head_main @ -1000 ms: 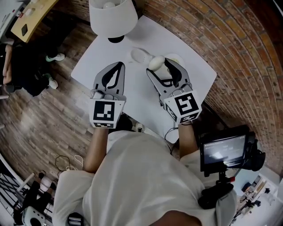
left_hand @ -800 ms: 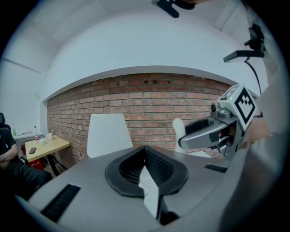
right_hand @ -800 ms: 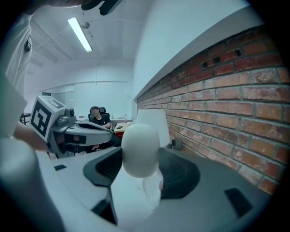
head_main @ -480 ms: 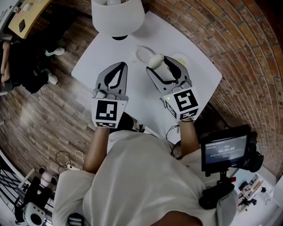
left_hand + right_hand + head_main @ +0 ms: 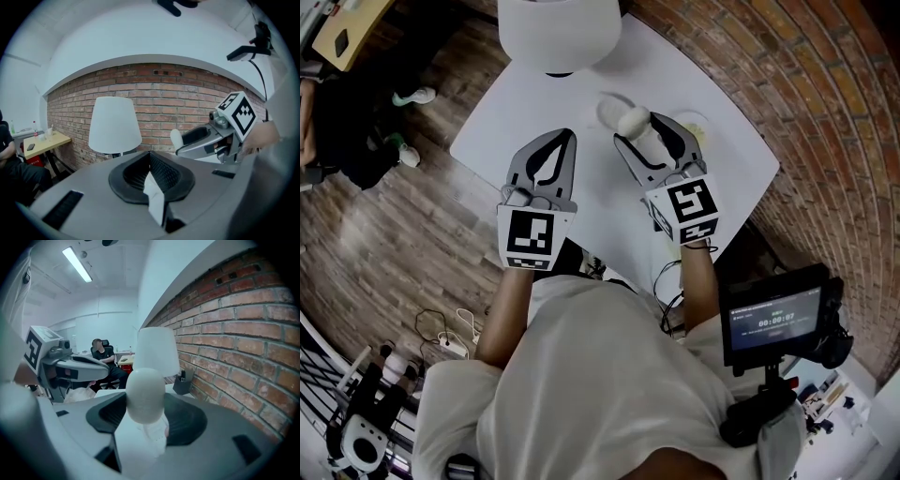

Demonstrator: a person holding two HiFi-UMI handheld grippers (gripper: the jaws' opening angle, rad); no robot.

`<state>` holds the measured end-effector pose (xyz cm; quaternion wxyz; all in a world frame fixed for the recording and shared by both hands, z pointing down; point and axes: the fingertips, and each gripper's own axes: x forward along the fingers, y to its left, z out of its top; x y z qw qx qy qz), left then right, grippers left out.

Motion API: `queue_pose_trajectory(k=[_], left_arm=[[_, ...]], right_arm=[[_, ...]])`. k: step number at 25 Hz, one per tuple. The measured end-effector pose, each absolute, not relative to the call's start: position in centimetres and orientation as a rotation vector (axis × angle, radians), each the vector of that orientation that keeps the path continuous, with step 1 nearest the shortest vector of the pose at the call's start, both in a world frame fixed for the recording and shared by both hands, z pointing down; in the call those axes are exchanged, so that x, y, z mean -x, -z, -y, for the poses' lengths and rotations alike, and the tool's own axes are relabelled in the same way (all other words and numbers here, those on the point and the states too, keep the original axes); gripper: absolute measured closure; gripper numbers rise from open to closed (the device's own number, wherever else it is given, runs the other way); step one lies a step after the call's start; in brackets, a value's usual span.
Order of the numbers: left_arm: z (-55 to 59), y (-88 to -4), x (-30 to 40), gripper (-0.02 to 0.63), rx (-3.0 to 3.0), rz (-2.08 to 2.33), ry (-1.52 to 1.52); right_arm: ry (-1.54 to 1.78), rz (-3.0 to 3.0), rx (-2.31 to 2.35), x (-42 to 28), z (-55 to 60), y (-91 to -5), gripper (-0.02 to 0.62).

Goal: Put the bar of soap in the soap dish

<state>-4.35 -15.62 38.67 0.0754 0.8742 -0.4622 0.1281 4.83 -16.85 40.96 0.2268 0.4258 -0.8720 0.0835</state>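
On the white table (image 5: 516, 122) beside the brick wall, the right gripper (image 5: 643, 133) pinches the oval bar of soap (image 5: 633, 122) at its jaw tips, just near of the pale soap dish (image 5: 606, 110), while the left gripper (image 5: 561, 141) is closed on nothing; with only the tips of 2 jaws on a rounded, likely slick bar, it could squirt out and miss the dish.

Left gripper (image 5: 565, 135) closed, right gripper (image 5: 639, 130) clamping bar of soap (image 5: 632, 120)
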Motion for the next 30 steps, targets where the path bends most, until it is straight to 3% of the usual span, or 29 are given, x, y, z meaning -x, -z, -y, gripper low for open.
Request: queue_pose_trajectory(k=[30], left_arm=[[17.4,-42.8,5.9,0.600,-2.522,1.360,-0.438]], right_arm=[[-0.350,2.223,-0.930,-4.8,20.7,-53.5,0.339]])
